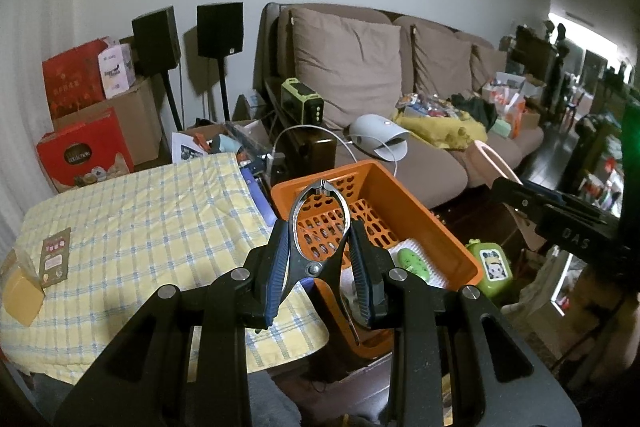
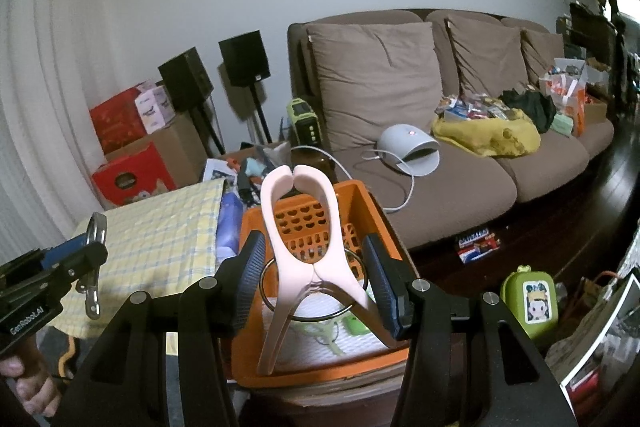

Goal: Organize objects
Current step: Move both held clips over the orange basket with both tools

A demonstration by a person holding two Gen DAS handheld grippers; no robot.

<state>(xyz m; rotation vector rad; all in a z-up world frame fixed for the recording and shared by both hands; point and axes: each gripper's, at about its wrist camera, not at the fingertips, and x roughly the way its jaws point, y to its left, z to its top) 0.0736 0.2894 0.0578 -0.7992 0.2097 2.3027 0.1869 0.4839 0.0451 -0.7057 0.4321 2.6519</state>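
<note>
My left gripper (image 1: 320, 263) is shut on a silver metal cracker tool (image 1: 318, 211), whose oval jaws point up over the orange slotted basket (image 1: 420, 211). In the right wrist view this gripper (image 2: 80, 255) shows at the left edge with the tool (image 2: 96, 231) in it. My right gripper (image 2: 316, 279) is shut on a large pale pink clip (image 2: 300, 227), held upright above the same basket (image 2: 360, 195). The basket holds a white pad with a green piece (image 1: 414, 259) and a metal ring (image 2: 312, 291).
A table with a yellow checked cloth (image 1: 140, 227) stands left of the basket, with a yellow box (image 1: 22, 295) on its near corner. A green case with a cartoon sticker (image 2: 530, 301) sits right of the basket. Behind is a brown sofa (image 2: 440, 187) strewn with items.
</note>
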